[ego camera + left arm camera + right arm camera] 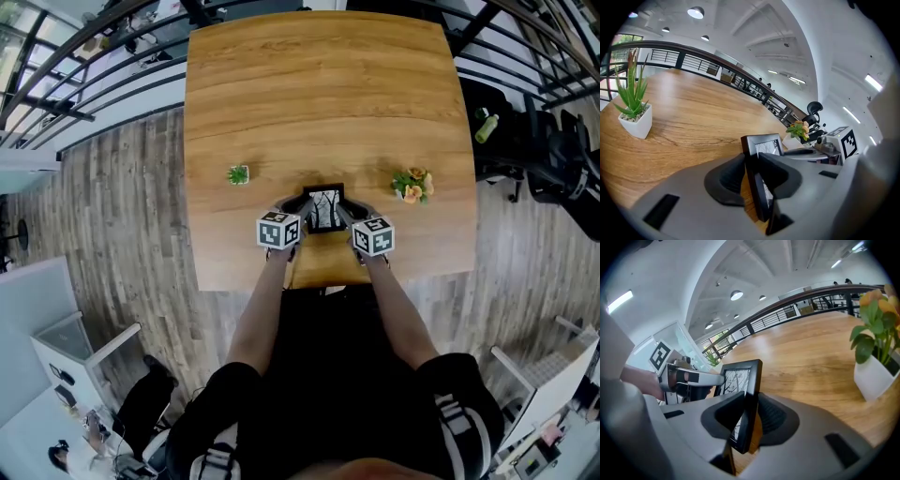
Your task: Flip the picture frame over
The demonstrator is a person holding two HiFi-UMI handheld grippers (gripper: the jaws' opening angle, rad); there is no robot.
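Held upright near the 6 o'clock edge of a wooden table (319,94), a black picture frame (325,208) shows its print; the left gripper (752,161) is clamped on its 9 o'clock side, the right gripper (751,404) on its 3 o'clock side. A small green plant (238,174) sits well apart at the frame's 9 o'clock; a potted flower (412,185) at its 3 o'clock.

No legible txt or nos.

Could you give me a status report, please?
Left tongs shut on picture frame, left edge; right tongs shut on right edge. Picture side up, not yet flipped. Green plant, flower pot well clear.
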